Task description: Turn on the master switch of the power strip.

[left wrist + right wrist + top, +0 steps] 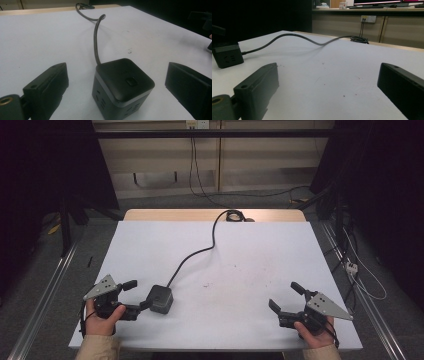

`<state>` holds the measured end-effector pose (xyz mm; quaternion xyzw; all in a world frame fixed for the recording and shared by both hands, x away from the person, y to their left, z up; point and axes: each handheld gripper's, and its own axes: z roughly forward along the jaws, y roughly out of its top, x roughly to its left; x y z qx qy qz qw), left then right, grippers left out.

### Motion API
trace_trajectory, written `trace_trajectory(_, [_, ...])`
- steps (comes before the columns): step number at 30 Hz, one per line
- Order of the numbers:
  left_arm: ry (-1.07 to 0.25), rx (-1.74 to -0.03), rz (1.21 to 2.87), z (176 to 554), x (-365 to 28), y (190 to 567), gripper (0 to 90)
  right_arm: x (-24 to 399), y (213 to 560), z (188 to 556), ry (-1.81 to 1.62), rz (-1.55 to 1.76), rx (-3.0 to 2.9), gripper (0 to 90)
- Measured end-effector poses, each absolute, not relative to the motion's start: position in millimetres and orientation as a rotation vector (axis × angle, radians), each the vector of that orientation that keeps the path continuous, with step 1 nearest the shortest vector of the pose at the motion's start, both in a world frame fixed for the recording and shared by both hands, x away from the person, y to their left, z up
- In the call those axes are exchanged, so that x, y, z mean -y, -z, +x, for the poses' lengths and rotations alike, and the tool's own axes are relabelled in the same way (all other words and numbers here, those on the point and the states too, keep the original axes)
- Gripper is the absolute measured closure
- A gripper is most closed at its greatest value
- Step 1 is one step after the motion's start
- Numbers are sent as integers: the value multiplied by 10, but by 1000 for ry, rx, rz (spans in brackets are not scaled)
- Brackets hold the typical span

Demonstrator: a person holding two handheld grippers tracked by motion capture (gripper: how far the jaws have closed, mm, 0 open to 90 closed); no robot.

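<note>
We see the left gripper (137, 293) spread wide on the white table (250, 250), its jaws on either side of a dark cube-shaped power strip (161, 299) without touching it. The cube's cord (197, 251) runs to a coil at the far edge, too small for us to make out. The right gripper (285, 296) sits well apart, wide open and holding nothing. Both forearms are cut off by the frame's bottom edge.

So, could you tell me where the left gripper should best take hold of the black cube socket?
Probably across the cube socket's two opposite side faces, coming level from the near side. The left gripper is open and already straddles it; the cable leaves the far side.
</note>
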<state>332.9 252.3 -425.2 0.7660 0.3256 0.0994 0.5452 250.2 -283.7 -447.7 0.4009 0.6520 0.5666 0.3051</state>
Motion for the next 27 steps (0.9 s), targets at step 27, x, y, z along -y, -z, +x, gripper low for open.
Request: trace_trajectory(27, [-234,-792,1795,3350,-2669,4313,46,2841,4483,2505,-1501,1064,-1728,31])
